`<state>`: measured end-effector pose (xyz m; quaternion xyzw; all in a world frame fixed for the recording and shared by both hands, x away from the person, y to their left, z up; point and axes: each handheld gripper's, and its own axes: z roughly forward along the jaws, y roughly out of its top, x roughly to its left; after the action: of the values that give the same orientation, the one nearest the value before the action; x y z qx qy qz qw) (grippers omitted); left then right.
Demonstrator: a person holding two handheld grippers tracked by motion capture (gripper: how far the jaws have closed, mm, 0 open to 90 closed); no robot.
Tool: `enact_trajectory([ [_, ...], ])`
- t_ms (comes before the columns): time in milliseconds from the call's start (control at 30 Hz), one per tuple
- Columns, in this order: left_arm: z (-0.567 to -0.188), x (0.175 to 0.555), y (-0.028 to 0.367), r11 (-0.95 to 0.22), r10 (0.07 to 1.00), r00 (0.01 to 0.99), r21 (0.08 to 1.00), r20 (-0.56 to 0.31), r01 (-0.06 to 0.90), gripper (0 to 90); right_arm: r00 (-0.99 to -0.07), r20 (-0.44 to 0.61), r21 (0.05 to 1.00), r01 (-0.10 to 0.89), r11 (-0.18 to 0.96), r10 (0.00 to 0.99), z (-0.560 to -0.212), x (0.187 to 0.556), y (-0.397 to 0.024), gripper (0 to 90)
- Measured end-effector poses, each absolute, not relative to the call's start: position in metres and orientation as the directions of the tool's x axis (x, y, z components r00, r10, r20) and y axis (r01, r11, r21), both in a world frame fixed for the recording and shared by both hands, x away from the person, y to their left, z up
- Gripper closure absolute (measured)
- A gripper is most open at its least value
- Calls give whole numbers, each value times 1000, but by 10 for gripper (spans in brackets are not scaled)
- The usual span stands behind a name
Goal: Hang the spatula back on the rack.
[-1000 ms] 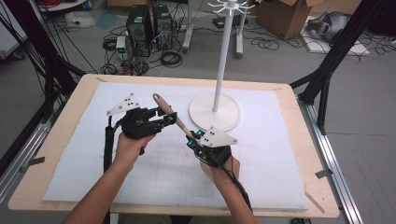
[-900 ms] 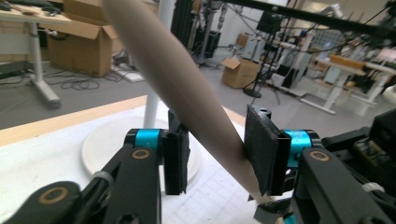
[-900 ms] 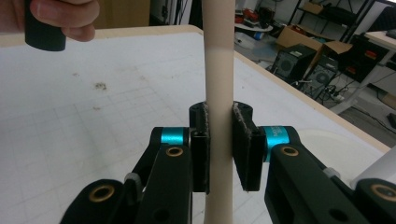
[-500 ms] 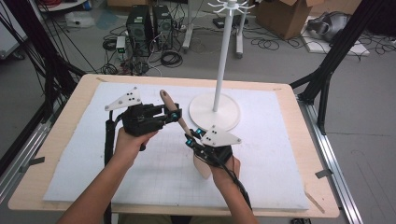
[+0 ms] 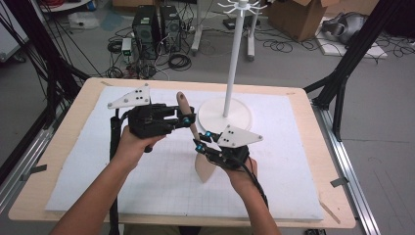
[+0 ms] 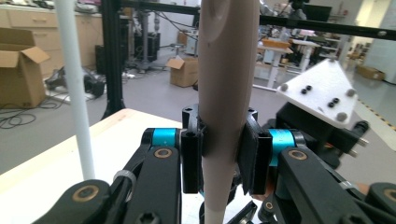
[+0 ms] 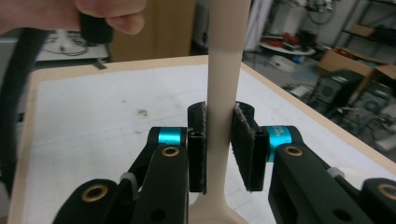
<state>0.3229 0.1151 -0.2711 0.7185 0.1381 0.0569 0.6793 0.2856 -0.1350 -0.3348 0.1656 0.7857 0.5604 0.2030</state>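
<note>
- Two tools on one thing: a long beige wooden spatula (image 5: 195,137), lifted clear of the bench (image 5: 63,161), tilted, paddle end low and toward the person, handle tip up and away.
- Left tool (image 5: 188,119): jaws have just been closing, now clamped on the spatula's upper handle; in the left gripper view (image 6: 224,156) both pads press the shaft from either side.
- Right tool (image 5: 203,141): jaws have just eased out a little. In the right gripper view (image 7: 219,147) the left pad touches the narrow neck just above the paddle; a thin gap shows at the right pad, so loose around it, not gripping.
- The two tools sit close together along the shaft, left one higher up it, right one lower.
- White grid mat (image 5: 274,191) covers the bench under the spatula.
- White rack stand with round base (image 5: 225,115) and tall pole just beyond the tools, apart from the spatula.
</note>
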Motion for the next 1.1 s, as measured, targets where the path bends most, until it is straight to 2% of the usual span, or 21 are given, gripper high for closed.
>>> enact_trajectory([
  [67, -272, 322, 113, -62, 261, 961, 992, -92, 112, 731, -877, -130, 950, 23, 310, 463, -334, 288, -137, 644],
  [100, -272, 322, 112, -68, 255, 963, 992, -89, 109, 732, -884, -129, 954, 14, 301, 449, -334, 290, -138, 630],
  [267, -274, 321, 113, -81, 212, 974, 992, -81, 100, 733, -924, -132, 959, -27, 282, 360, -332, 295, -144, 604],
  [400, -275, 322, 113, -78, 185, 980, 992, -80, 95, 733, -949, -100, 964, -18, 265, 300, -333, 299, -148, 601],
  [533, -275, 321, 113, -73, 148, 986, 993, -78, 90, 734, -967, -63, 963, 6, 269, 247, -335, 303, -143, 640],
  [633, -274, 321, 113, -66, 129, 989, 994, -74, 83, 734, -977, -46, 965, 10, 261, 209, -335, 305, -141, 749],
  [667, -274, 320, 113, -67, 125, 990, 995, -70, 78, 734, -978, -44, 965, 11, 262, 205, -335, 304, -140, 757],
  [867, -276, 319, 115, -27, 158, 985, 997, -70, 75, 726, -965, -2, 968, 64, 244, 261, -333, 302, -138, 781],
  [900, -276, 319, 116, -23, 190, 980, 997, -63, 68, 678, -963, 6, 967, 74, 243, 269, -332, 301, -138, 782],
  [967, -279, 319, 119, -8, 252, 965, 997, -66, 70, 493, -953, 8, 968, 83, 238, 302, -331, 301, -139, 781],
  [1100, -285, 318, 130, -2, 340, 940, 999, -37, 40, 369, -934, 25, 969, 109, 220, 356, -330, 302, -145, 782],
])
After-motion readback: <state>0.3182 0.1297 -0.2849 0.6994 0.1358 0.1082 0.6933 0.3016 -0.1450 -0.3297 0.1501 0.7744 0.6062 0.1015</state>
